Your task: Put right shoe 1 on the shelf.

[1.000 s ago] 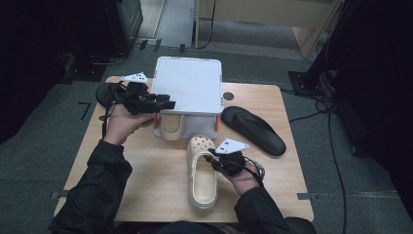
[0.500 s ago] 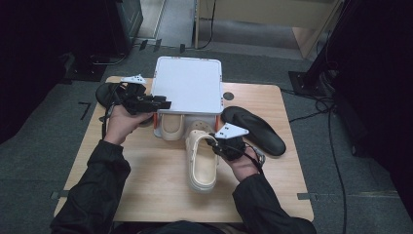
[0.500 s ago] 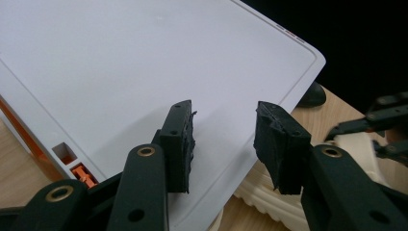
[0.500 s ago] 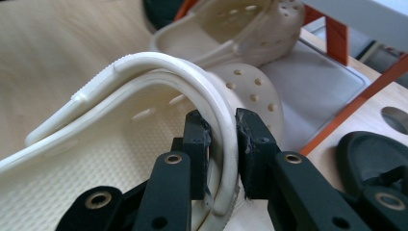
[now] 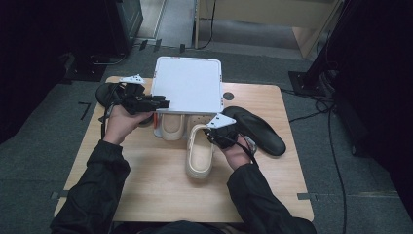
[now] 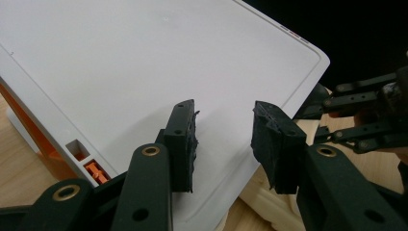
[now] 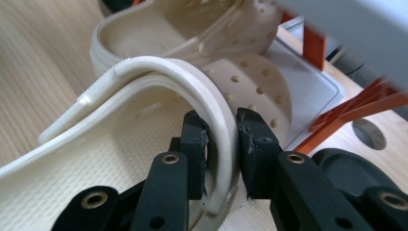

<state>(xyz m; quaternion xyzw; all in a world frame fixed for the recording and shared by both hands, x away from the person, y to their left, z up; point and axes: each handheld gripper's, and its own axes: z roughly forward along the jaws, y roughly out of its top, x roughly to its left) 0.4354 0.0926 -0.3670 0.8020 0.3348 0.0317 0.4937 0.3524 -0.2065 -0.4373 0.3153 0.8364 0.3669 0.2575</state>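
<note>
Beside the white box (image 5: 187, 90), just in front of its near edge, lies the cream clog (image 5: 199, 152) that the right gripper (image 5: 220, 135) holds; in the right gripper view the two black pads pinch the clog's heel strap (image 7: 219, 126) from either side, one pad inside the strap, one outside, both pressing on it; the clog's long axis runs from the person toward the box, its perforated toe pointing at the box's open front and sitting right at that opening, its heel toward the person; a second cream clog (image 5: 171, 127) already sits partly under the box's raised lid, just to the left of the held one, and the orange frame (image 7: 315, 45) of the box shows beyond the toe in the right gripper view; the left gripper (image 5: 146, 103) hovers at the box's left side over the white lid, its jaws half spread with nothing between them and having just been closing; a black insole (image 5: 255, 127) lies to the right of the box, and another dark shoe (image 5: 104, 92) to its left; judging by this, the right hand is the nearer one, and the coming move is a push along the clog's own length, straight into the box beside its mate.
</note>
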